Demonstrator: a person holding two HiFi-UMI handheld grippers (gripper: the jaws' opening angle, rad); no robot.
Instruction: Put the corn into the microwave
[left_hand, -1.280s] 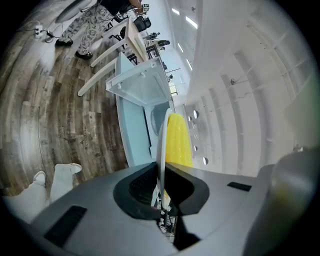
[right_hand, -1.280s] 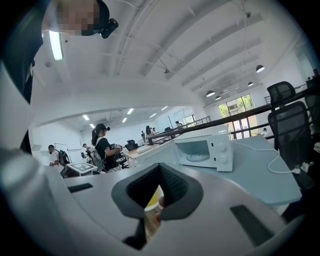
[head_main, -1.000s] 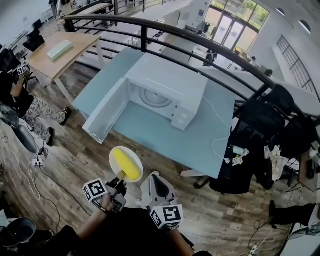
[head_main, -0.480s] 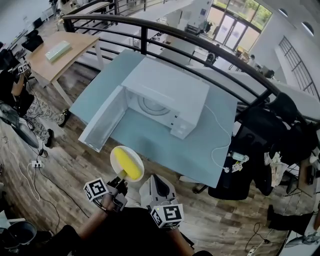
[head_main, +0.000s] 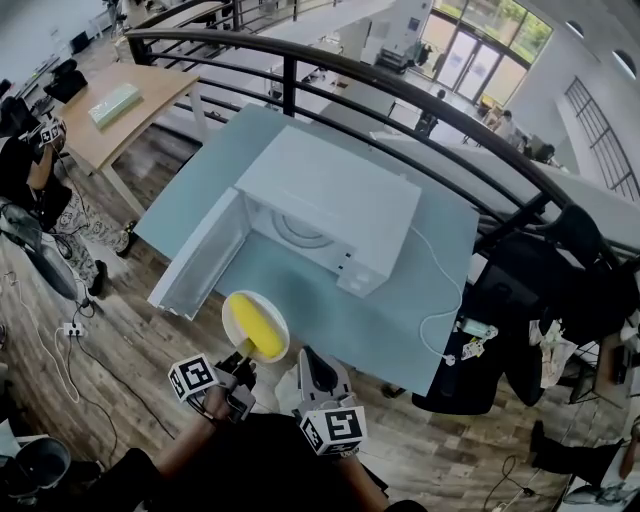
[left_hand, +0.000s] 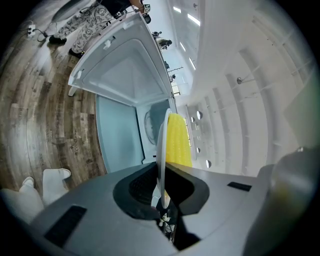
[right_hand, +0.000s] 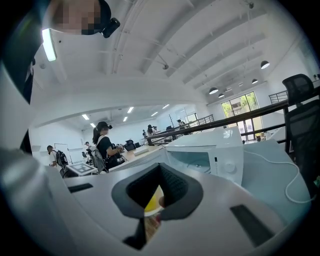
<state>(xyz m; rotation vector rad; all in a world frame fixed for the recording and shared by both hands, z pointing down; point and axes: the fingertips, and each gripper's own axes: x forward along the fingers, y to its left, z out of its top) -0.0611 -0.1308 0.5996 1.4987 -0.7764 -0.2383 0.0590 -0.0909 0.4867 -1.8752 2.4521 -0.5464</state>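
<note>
A yellow corn cob (head_main: 252, 327) lies on a small white plate (head_main: 231, 312), held over the wooden floor just short of the table's near edge. My left gripper (head_main: 242, 354) is shut on the plate's near rim. In the left gripper view the plate (left_hand: 162, 150) stands edge-on between the jaws, with the corn (left_hand: 178, 142) on its right side. The white microwave (head_main: 322, 205) stands on the table ahead, its door (head_main: 195, 262) swung open to the left. My right gripper (head_main: 306, 358) hangs beside the plate, shut and holding nothing; its view shows the microwave (right_hand: 210, 155) ahead.
The light blue table (head_main: 400, 300) carries the microwave and its white cable (head_main: 440, 300). A dark railing (head_main: 400, 90) runs behind it. A wooden desk (head_main: 110, 105) stands at the far left, and office chairs (head_main: 560, 250) at the right. A person (head_main: 25, 180) sits at the left edge.
Both grippers and the plate with the corn have come closer to the table and the open microwave. The left gripper's hold on the plate is unchanged.
</note>
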